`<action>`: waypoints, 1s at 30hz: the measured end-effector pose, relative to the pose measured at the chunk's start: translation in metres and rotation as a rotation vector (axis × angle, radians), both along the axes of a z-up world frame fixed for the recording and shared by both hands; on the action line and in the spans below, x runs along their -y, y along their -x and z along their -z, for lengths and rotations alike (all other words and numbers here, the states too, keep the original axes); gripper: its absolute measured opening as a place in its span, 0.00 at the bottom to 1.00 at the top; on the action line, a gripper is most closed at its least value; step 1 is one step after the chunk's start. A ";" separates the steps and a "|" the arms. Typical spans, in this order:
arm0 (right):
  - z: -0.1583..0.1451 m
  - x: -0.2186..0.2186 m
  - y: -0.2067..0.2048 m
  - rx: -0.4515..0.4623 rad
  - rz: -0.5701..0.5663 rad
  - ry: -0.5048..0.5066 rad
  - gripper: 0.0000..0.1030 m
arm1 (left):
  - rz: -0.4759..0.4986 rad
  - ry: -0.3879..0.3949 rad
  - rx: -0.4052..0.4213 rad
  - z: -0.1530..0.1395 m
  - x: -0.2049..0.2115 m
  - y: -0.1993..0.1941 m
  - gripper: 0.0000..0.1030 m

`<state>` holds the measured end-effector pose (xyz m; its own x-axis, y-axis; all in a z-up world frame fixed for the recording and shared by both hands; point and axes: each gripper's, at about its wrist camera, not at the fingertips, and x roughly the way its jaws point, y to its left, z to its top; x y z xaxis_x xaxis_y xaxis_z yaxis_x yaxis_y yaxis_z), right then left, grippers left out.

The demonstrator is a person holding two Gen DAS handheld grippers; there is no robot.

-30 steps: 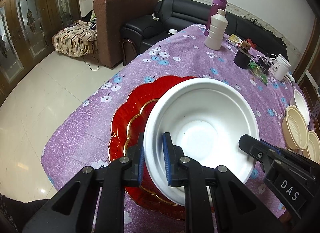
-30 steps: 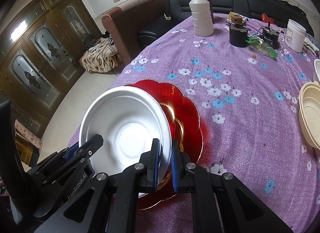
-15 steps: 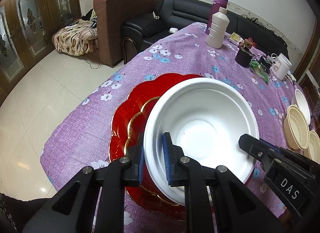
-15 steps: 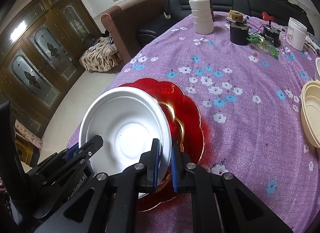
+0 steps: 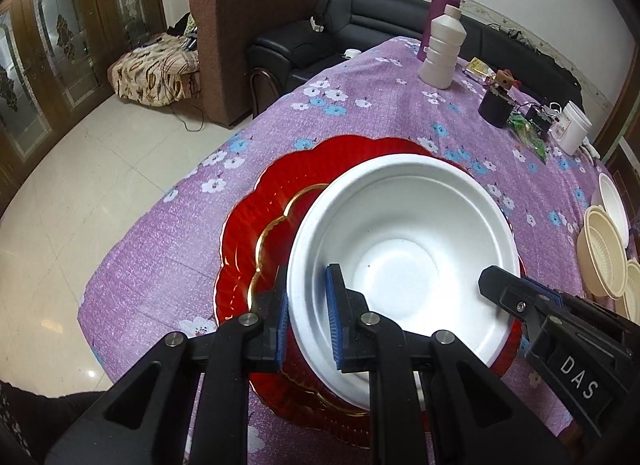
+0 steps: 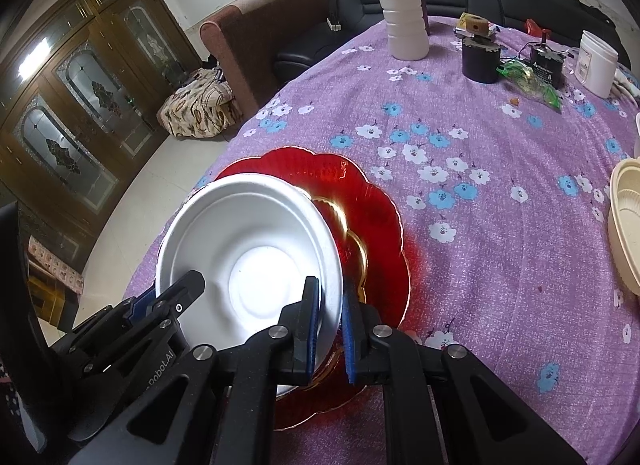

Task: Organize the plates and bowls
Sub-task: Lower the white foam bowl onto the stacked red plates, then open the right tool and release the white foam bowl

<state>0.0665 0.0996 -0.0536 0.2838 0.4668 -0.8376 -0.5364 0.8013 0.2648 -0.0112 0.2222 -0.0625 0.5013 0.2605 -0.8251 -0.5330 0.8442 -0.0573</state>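
Note:
A white foam bowl (image 5: 404,261) (image 6: 248,261) hangs just over a red scalloped plate (image 5: 256,217) (image 6: 376,221) with a gold inner rim, on the purple flowered tablecloth. My left gripper (image 5: 306,317) is shut on the bowl's left rim, one blue pad inside and one outside. My right gripper (image 6: 331,325) is shut on the opposite rim in the same way; its black fingers (image 5: 516,297) show at the right of the left wrist view. Whether the bowl's base touches the plate is hidden. Cream bowls (image 5: 602,249) (image 6: 626,225) sit at the table's right edge.
At the far end of the table (image 6: 480,225) stand a white bottle (image 5: 442,53), a purple flask (image 5: 440,5), a dark cup (image 5: 496,107), a white jar (image 5: 570,127) and small clutter. Sofas and tiled floor lie beyond the left table edge.

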 end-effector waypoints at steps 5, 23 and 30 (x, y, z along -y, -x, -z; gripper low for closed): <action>0.005 -0.003 0.000 -0.013 -0.010 0.009 0.10 | -0.012 0.008 -0.013 0.004 -0.002 0.000 0.14; -0.001 0.009 0.000 -0.039 0.002 -0.043 0.30 | -0.063 0.036 0.035 -0.012 -0.004 0.009 0.50; -0.023 0.055 -0.002 -0.023 0.076 -0.160 0.35 | -0.087 0.065 0.171 -0.036 0.007 0.014 0.61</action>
<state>0.0684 0.0444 -0.0309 0.3052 0.5729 -0.7607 -0.4683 0.7858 0.4039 -0.0251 0.2152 -0.0260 0.6137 0.2579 -0.7462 -0.5818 0.7867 -0.2066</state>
